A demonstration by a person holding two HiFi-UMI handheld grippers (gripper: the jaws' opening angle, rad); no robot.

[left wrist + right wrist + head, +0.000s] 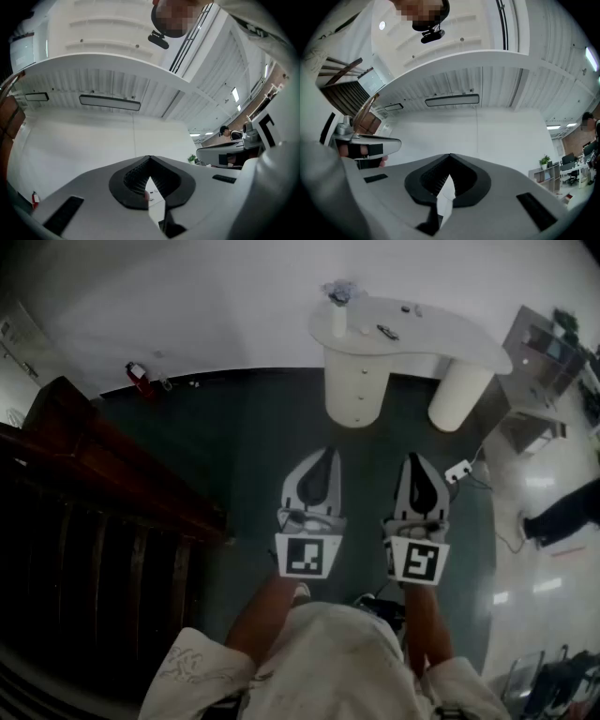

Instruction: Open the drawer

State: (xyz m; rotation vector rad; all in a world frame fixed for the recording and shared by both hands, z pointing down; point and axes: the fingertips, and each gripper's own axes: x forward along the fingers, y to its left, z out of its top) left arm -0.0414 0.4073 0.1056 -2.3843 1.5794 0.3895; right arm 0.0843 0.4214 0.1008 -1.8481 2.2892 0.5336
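While the left tongs (323,457) and right tongs (413,463) are both pressed together on nothing, the white rounded drawer pedestal (355,385) under the white curved counter (441,334) stands well ahead, roughly between them, probably slightly nearer the left.

- The person is wearing a loose off-white top (328,662) with short sleeves, and the left sleeve (192,667) is carrying a faint dark scribbled print.
- The left gripper (325,456) and the right gripper (413,460) are each showing a pale grey shell tapering to a point, with a black teardrop-shaped inset.
- Each gripper is bearing a white cube faced with a black square marker: the left cube (307,557) and the right cube (418,562).
- In the gripper views the black pads (133,179) are showing fine ribbing, and black rectangular slots (536,212) are sitting in the grey shells.
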